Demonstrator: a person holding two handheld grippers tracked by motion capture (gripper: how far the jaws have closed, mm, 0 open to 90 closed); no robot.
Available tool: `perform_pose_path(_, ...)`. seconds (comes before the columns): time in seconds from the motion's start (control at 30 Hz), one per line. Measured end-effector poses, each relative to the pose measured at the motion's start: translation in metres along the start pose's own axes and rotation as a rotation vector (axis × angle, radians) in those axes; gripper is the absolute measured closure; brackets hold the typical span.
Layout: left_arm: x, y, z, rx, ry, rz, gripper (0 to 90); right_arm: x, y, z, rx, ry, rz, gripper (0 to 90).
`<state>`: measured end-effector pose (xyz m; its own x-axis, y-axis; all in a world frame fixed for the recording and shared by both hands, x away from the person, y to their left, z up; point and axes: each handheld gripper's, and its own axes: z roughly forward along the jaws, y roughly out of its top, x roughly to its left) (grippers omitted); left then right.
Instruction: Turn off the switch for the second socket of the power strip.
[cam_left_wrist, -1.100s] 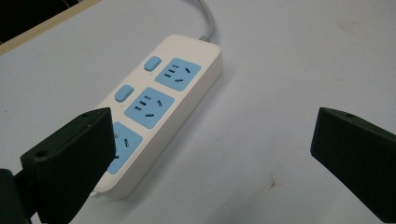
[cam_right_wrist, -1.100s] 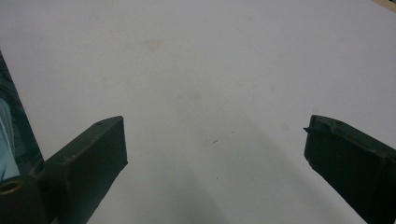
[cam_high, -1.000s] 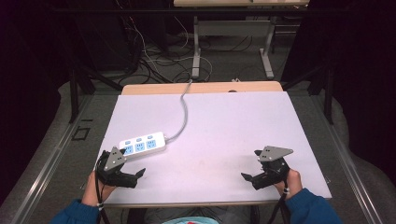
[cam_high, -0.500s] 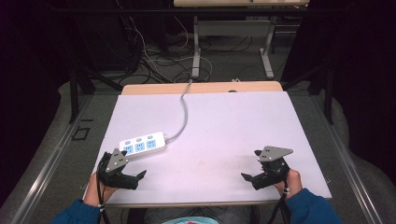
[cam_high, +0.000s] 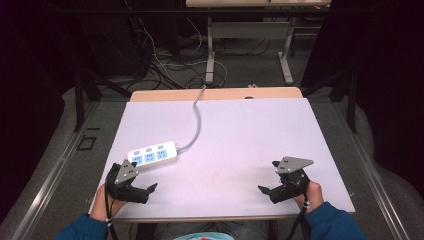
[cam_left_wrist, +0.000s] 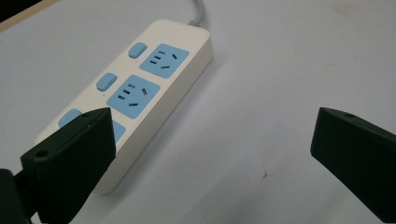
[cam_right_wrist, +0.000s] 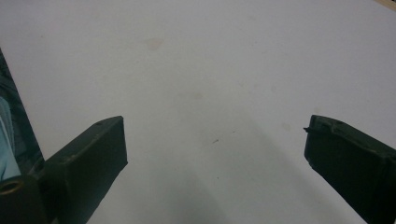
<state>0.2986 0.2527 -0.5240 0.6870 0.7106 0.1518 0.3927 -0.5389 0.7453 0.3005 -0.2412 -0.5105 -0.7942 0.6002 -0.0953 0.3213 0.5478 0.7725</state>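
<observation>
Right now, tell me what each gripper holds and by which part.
Nothing is held. The left gripper is open beside the power strip; the right gripper is open over the bare table.

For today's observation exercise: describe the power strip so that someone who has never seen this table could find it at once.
Start at the white table and go to its near left part, just ahead of the left gripper. There lies the power strip: a white bar with blue sockets, trailing a grey cable to the far edge.
</observation>
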Motion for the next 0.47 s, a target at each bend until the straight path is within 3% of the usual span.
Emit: perform_pose_path(0.47,0.0018,0.0004,0.002,0.014,0.001,0.004,0.0,-0.0002,0.0,0.0009,0.008,0.0,-0.01,5.4)
